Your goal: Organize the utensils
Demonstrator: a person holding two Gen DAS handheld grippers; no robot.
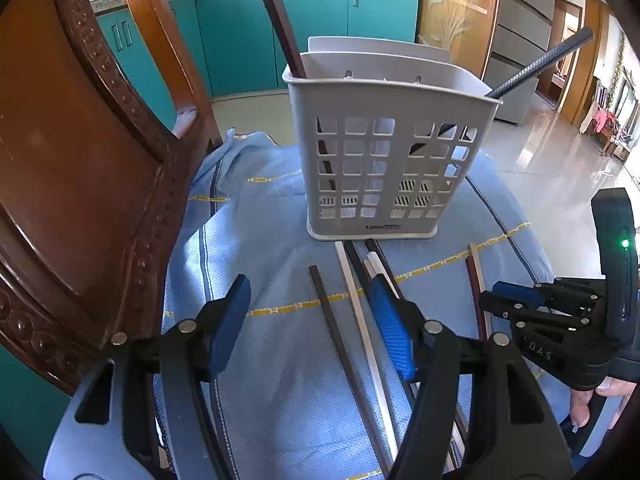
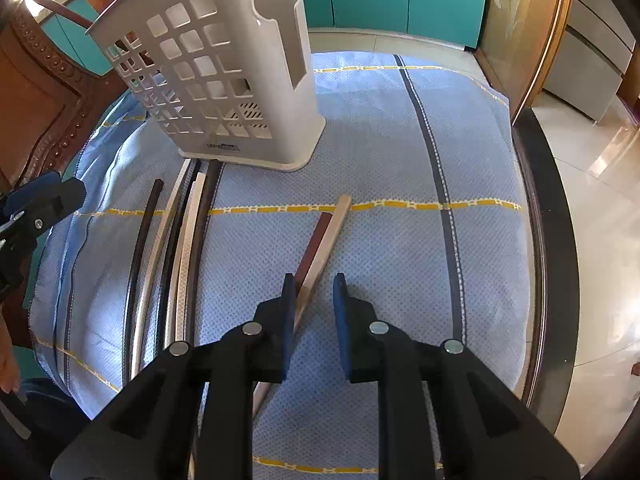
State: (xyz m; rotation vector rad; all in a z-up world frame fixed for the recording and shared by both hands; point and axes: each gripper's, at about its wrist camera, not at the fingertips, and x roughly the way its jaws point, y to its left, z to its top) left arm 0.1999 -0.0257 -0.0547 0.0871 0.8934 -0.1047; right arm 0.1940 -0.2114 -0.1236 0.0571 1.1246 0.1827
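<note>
A grey perforated utensil holder (image 1: 386,140) (image 2: 224,68) stands on a blue cloth, with a brown chopstick (image 1: 280,20) and a dark ribbed chopstick (image 1: 540,64) leaning in it. Several dark and pale chopsticks (image 1: 360,316) (image 2: 176,248) lie side by side in front of the holder. A brown and beige pair (image 2: 320,240) lies apart to the right. My left gripper (image 1: 310,320) is open above the row of chopsticks. My right gripper (image 2: 314,292) is open and empty just above the near end of the brown and beige pair; it also shows in the left wrist view (image 1: 516,300).
A carved wooden chair back (image 1: 80,180) stands close on the left. The blue cloth (image 2: 400,160) covers a round table with a dark rim (image 2: 552,240) on the right. Teal cabinets (image 1: 320,20) and tiled floor lie beyond.
</note>
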